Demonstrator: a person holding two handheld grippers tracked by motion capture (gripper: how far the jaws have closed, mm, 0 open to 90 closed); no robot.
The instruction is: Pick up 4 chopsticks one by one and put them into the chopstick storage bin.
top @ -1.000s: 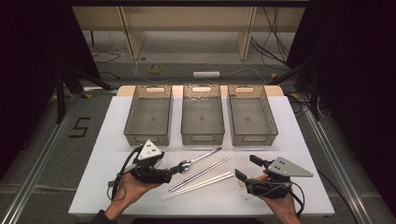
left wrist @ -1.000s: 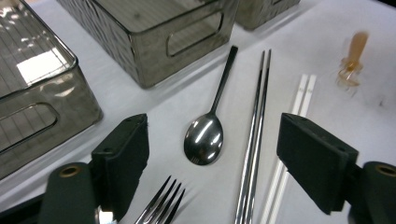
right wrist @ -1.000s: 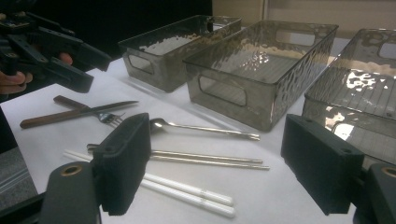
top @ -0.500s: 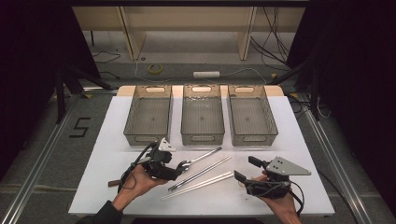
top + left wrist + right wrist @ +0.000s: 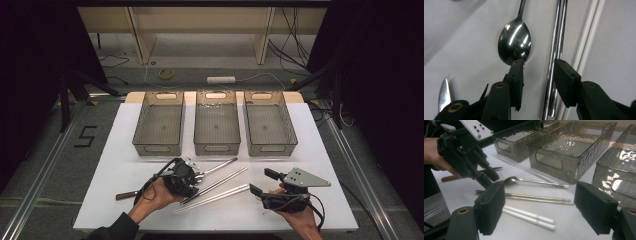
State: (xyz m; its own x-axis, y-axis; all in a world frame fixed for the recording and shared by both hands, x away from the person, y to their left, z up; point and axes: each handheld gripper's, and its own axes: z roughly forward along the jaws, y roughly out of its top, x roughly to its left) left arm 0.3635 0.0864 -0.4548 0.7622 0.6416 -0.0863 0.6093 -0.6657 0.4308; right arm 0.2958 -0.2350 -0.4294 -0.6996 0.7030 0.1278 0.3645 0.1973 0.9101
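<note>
Left hand-held gripper (image 5: pixel 199 176): lower centre-left of the high view, tips down among the cutlery. Its jaws have just been closing. In the left gripper view they stand part open with a gap of bare desk between them; one tip sits at the rim of the spoon bowl, the other over the steel chopsticks. Pads press on nothing that I can see.
Spoon (image 5: pixel 514 42): upper centre of the left gripper view, bowl up and shiny; handle runs off the top edge, cut off. In the high view the bowl is hidden under the gripper.
Steel chopsticks (image 5: pixel 557 37): a pair lying side by side, just right of the spoon; lower ends hidden behind the right-hand jaw.
White chopsticks (image 5: pixel 529 216): lower centre of the right gripper view, near ends hidden behind that gripper's left-hand jaw.
Knife (image 5: pixel 128 195): brown handle shows lower left in the high view; blade mostly hidden by the hand. A serrated tip pokes in at lower left of the left gripper view.
Right hand-held gripper (image 5: pixel 257 182): lower right of the high view, jaws wide apart, nothing between them.
Bins (image 5: pixel 216 125): three clear bins in a row at the far side of the desk (image 5: pixel 325 165); rightmost cut off in the right gripper view.
</note>
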